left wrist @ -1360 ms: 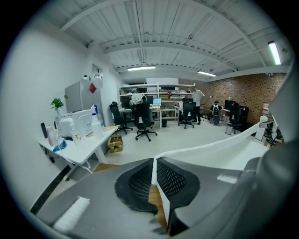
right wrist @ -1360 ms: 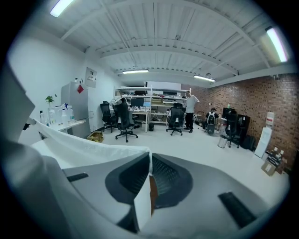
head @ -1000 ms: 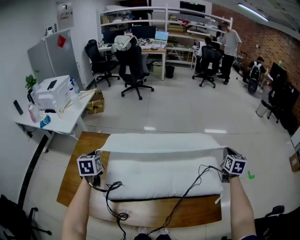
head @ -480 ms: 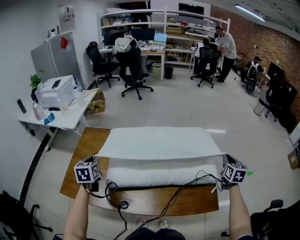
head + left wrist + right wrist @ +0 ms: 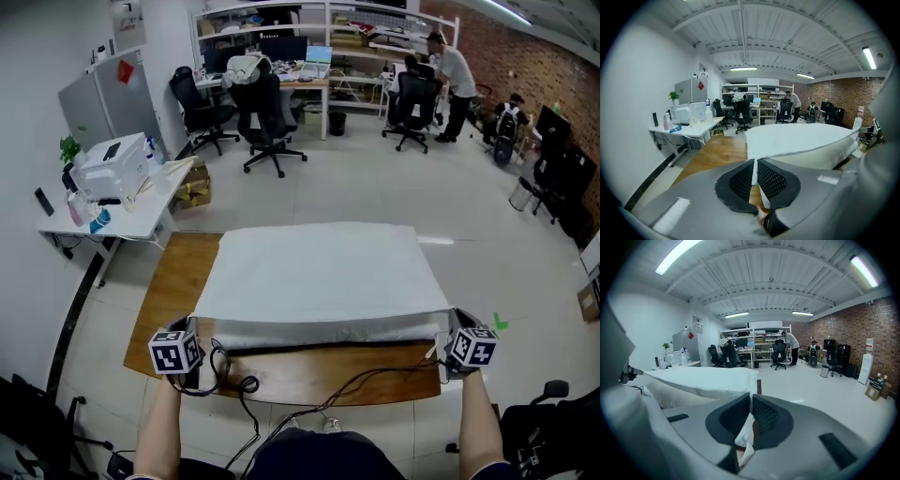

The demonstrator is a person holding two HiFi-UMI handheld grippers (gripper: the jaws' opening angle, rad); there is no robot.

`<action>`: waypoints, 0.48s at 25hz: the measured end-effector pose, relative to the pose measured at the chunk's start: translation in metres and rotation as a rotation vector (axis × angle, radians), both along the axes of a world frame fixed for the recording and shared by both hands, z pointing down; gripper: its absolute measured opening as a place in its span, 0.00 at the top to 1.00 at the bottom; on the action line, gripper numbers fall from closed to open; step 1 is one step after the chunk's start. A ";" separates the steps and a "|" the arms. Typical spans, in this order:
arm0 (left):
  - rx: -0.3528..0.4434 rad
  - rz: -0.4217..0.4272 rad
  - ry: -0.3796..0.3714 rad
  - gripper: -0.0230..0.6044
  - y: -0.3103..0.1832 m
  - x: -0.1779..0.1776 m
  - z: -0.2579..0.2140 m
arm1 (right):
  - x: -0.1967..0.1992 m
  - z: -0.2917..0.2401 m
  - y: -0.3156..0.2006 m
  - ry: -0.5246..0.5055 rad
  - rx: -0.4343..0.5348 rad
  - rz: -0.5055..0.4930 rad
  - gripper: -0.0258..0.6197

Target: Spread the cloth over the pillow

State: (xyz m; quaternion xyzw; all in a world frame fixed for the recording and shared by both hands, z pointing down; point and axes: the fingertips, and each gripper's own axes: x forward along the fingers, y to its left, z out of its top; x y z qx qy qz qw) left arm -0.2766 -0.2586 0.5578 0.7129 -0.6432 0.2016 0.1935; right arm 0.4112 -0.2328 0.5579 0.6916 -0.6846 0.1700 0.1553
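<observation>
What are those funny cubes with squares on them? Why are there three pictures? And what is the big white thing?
There is no robot here. A person holds a pair of tongs in each hand, and the patterned cubes are just part of those tongs. One picture comes from a camera on the person's head, looking down. The other two come from little cameras riding on the tongs, looking along their tips. On the wooden table lies a pillow with a white cloth over it. The left tongs are shut on one near corner of the cloth, and the right tongs are shut on the other near corner.
</observation>
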 end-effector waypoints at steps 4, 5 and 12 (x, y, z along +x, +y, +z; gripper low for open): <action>-0.063 0.011 -0.025 0.95 0.018 0.005 0.028 | 0.006 0.023 0.006 -0.009 -0.050 0.017 0.91; -0.083 0.012 -0.029 0.95 0.022 0.007 0.038 | 0.008 0.029 0.007 -0.007 -0.064 0.021 0.91; -0.127 -0.006 0.015 0.94 0.039 0.015 0.073 | 0.009 0.058 0.012 0.008 -0.136 0.034 0.90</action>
